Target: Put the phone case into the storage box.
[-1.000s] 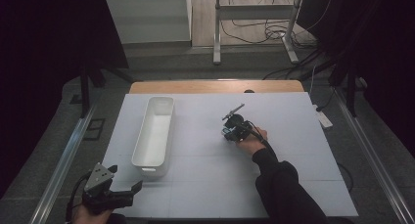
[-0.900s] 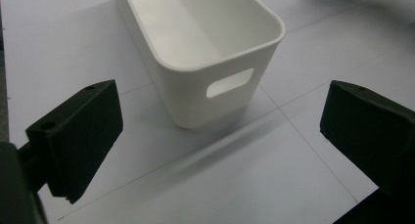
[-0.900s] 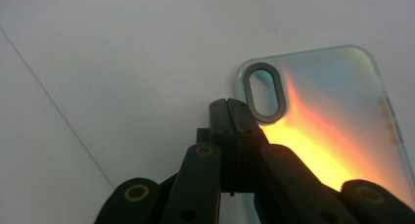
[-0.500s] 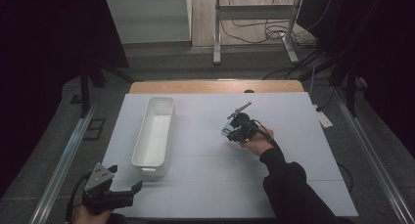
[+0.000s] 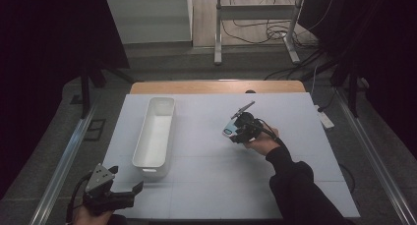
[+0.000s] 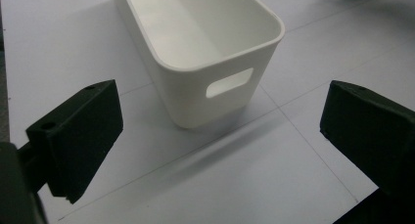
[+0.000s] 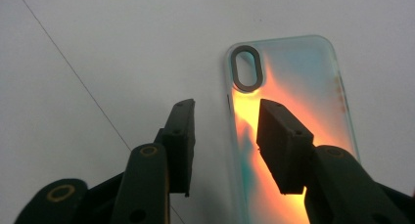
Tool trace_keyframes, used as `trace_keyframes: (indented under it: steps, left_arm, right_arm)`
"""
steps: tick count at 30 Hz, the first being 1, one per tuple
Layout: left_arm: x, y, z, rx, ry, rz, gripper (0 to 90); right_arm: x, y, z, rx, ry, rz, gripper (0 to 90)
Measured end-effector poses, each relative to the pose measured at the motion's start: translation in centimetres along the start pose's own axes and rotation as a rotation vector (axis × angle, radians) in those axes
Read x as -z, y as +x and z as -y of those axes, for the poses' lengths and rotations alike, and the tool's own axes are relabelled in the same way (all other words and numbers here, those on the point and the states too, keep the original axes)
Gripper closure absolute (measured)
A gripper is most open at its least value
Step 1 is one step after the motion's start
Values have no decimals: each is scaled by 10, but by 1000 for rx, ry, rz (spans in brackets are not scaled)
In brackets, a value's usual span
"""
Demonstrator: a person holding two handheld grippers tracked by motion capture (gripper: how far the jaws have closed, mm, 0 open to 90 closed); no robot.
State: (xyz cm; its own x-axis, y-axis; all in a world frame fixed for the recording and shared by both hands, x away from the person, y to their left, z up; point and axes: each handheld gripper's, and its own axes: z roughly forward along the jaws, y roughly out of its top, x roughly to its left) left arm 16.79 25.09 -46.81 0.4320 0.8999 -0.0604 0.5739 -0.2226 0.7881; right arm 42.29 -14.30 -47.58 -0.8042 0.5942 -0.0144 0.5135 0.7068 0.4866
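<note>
We are holding the right gripper over the phone case — jaws just opening, partly apart, straddling its edge, gripping nothing. The case is lying on the surface, right of the white bin — still unbinned. Our left gripper is waiting wide near the bin.

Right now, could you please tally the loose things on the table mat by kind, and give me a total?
White bin: 1
Phone case, clear with orange and teal tint: 1
Total: 2
</note>
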Motion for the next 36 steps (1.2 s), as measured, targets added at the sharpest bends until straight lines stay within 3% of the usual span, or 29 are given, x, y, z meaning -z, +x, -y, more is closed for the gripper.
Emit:
trace_keyframes:
  steps: [8, 17, 26, 36]
  left_arm:
    - [0, 0, 0, -1, 1, 0, 30]
    - [0, 0, 0, 0, 2, 1, 30]
    - [0, 0, 0, 0, 3, 1, 31]
    - [0, 0, 0, 2, 2, 1, 31]
  right_arm:
    - [-2, -9, 4, -5, 44, 19, 417]
    - [1, -15, 4, 38, 63, 54, 248]
    - [1, -28, 7, 8, 69, 44, 66]
    - [3, -40, 8, -18, 58, 17, 0]
